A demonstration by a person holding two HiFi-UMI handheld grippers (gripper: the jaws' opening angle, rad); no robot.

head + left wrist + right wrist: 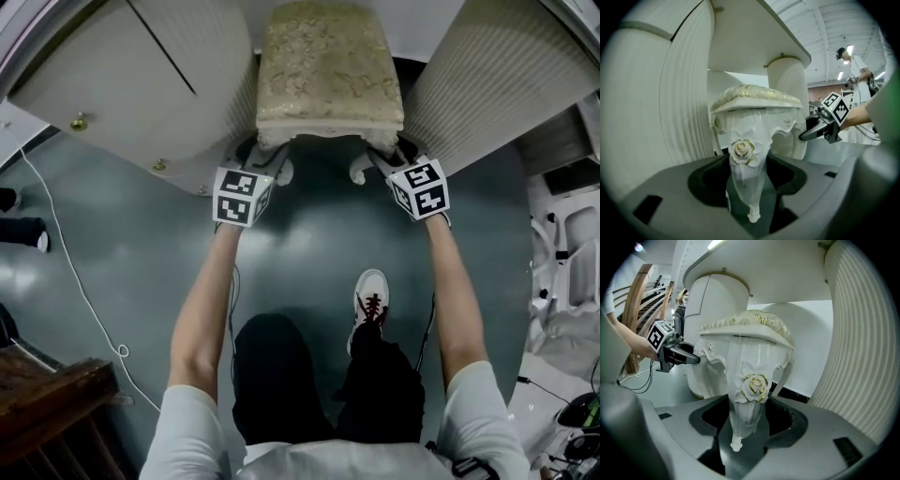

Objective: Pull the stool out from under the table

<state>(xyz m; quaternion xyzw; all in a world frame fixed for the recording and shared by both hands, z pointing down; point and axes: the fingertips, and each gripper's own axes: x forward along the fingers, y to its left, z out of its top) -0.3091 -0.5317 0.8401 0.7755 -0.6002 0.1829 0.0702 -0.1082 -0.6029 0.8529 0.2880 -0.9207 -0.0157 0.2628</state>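
The stool (328, 66), white with a gold-patterned cushion, stands between the table's two ribbed white pedestals (141, 75). My left gripper (272, 161) is at the stool's front left leg. In the left gripper view that carved leg with a gold rose (745, 161) fills the gap between the jaws of the left gripper (747, 178), which is shut on it. My right gripper (380, 159) holds the front right leg (751, 397) the same way, the right gripper's (749, 420) jaws closed against it. Each gripper shows in the other's view: right gripper (820, 129), left gripper (677, 355).
Grey floor lies behind the stool, with the person's white shoe (371, 292) on it. A thin white cable (75, 281) runs across the floor at left. Dark wooden furniture (47, 394) stands at bottom left, white equipment (562, 253) at right. Another person (853, 61) stands far off.
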